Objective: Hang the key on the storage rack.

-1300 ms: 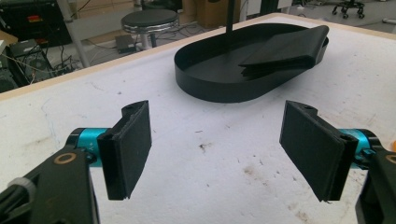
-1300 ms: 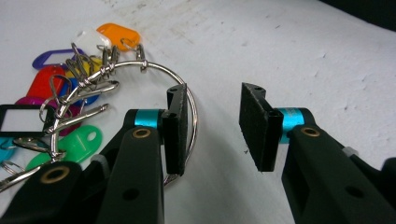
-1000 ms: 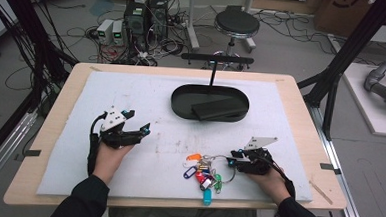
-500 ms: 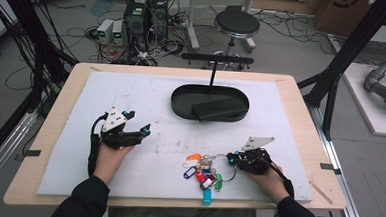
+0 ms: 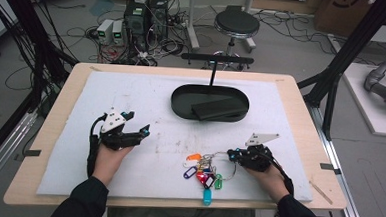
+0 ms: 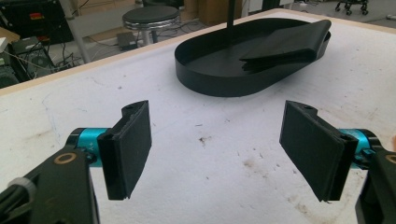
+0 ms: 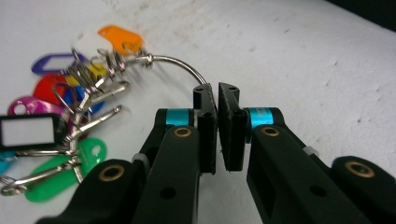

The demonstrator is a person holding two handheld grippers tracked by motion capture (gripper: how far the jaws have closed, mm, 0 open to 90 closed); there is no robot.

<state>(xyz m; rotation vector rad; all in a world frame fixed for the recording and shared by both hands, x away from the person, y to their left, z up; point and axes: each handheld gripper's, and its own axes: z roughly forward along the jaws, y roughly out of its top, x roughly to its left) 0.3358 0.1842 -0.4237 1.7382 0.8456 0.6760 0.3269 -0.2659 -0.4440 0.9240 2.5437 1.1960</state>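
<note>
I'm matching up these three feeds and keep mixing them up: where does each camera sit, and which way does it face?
High view: above the person's side of the table, facing forward and down; forearms, left gripper and right gripper show.
Left gripper view: rides that gripper, facing the black tray between open jaws.
Right gripper view: rides that gripper, jaws shut on the wire ring of the key tags.
Shared: tray in the high and left gripper views.

Key ring (image 7: 175,63) w/ colored tags lying on mat.

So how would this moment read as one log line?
right gripper: shut on key ring | left gripper: open, idle | tray: untouched
</note>
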